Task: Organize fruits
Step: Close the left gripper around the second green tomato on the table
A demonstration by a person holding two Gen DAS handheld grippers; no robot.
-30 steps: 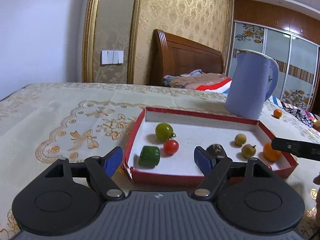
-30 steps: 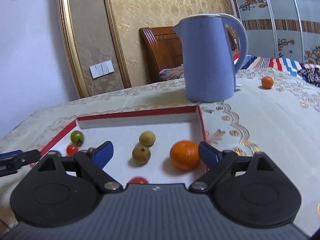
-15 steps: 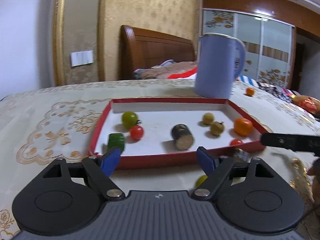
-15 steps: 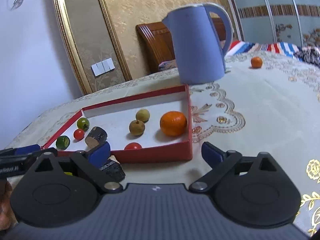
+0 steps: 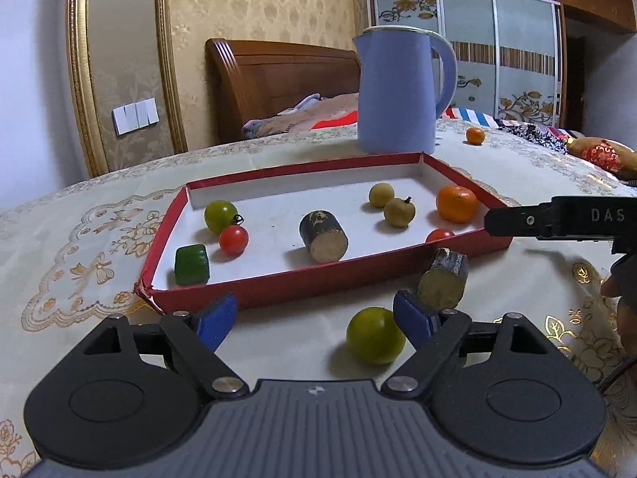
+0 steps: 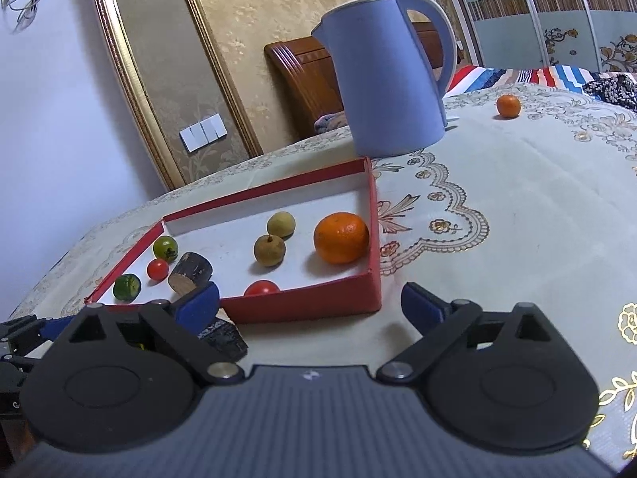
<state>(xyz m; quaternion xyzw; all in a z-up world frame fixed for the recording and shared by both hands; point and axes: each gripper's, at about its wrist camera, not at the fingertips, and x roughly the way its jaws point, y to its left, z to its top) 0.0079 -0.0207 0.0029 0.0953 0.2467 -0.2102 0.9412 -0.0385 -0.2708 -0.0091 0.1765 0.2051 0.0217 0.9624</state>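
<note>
Left gripper [image 5: 314, 316]: jaws standing wide apart and opening further, nothing pressing on the blue pads, pointing down at the cloth short of the tray.
Yellow-green fruit [image 5: 375, 334]: lying on the tablecloth [image 5: 529, 279] between the left jaws, hard beside the right-hand pad; whether it is touching that pad is unclear.
Cut stub [image 5: 442, 283]: sitting on the cloth just beyond the left gripper's right-hand pad, outside the tray.
Red tray [image 5: 318, 281]: lying straight ahead of the left jaws, holding a second dark stub [image 5: 323, 236], a green tomato [image 5: 220, 216], a red tomato [image 5: 233, 239], a green chunk [image 5: 191, 265], two tan fruits [image 5: 399, 212], an orange [image 5: 456, 203] and another red tomato [image 5: 439, 234].
Right gripper [image 6: 310, 304]: jaws gaping wide and holding nothing, the tray's near corner lying ahead between them.
Small orange [image 6: 508, 105]: sitting alone far beyond the right jaws.
Blue kettle [image 6: 388, 75]: standing upright behind the tray.
</note>
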